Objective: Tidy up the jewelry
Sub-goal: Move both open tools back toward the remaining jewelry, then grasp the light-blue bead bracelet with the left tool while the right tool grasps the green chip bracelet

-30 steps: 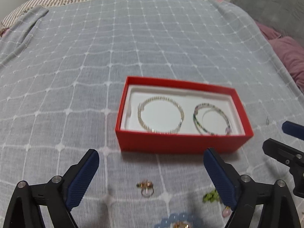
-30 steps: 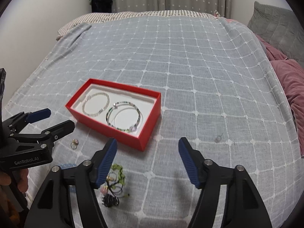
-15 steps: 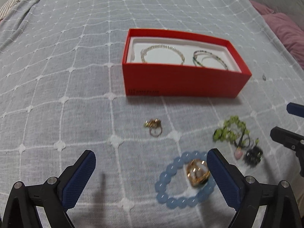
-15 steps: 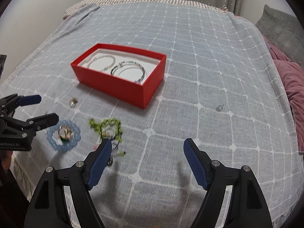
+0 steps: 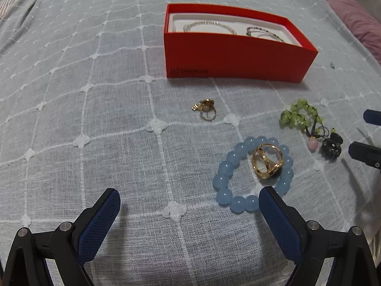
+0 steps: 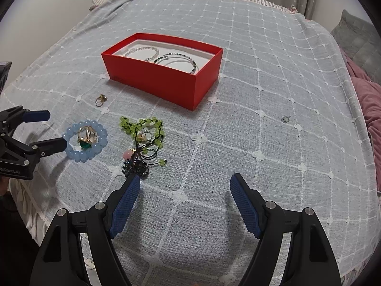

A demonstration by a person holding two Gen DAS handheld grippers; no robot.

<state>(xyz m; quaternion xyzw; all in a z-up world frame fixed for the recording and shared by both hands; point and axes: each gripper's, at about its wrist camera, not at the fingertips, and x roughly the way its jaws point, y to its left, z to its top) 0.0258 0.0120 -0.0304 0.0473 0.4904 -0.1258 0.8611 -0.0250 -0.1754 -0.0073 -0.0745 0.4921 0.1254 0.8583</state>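
A red box (image 5: pixel 238 54) (image 6: pixel 166 81) with a white lining holds a pearl bracelet (image 6: pixel 142 51) and a green beaded bangle (image 6: pixel 178 60). Loose on the bedspread lie a small gold ring (image 5: pixel 206 112) (image 6: pixel 101 99), a blue bead bracelet (image 5: pixel 228 181) (image 6: pixel 71 151) with a large gold ring (image 5: pixel 266 160) (image 6: pixel 87 135) on it, a green bead bracelet (image 5: pixel 297 116) (image 6: pixel 142 125) and a dark hair clip (image 5: pixel 332 146) (image 6: pixel 137 168). My left gripper (image 5: pixel 189 201) (image 6: pixel 51 131) stands open just short of the blue bracelet. My right gripper (image 6: pixel 184 187) is open, its left fingertip beside the clip.
A grey checked bedspread (image 6: pixel 262 83) covers the bed. A small metal clasp (image 6: pixel 284 119) lies to the right of the box. Pink bedding (image 6: pixel 366 95) and a grey cushion (image 6: pixel 354 35) are at the right edge. The bed's left edge drops off near my left gripper.
Both grippers have sunk and tilted down toward the loose jewelry, which now fills the near view. The red box has slid up the frame. Nothing was picked up.
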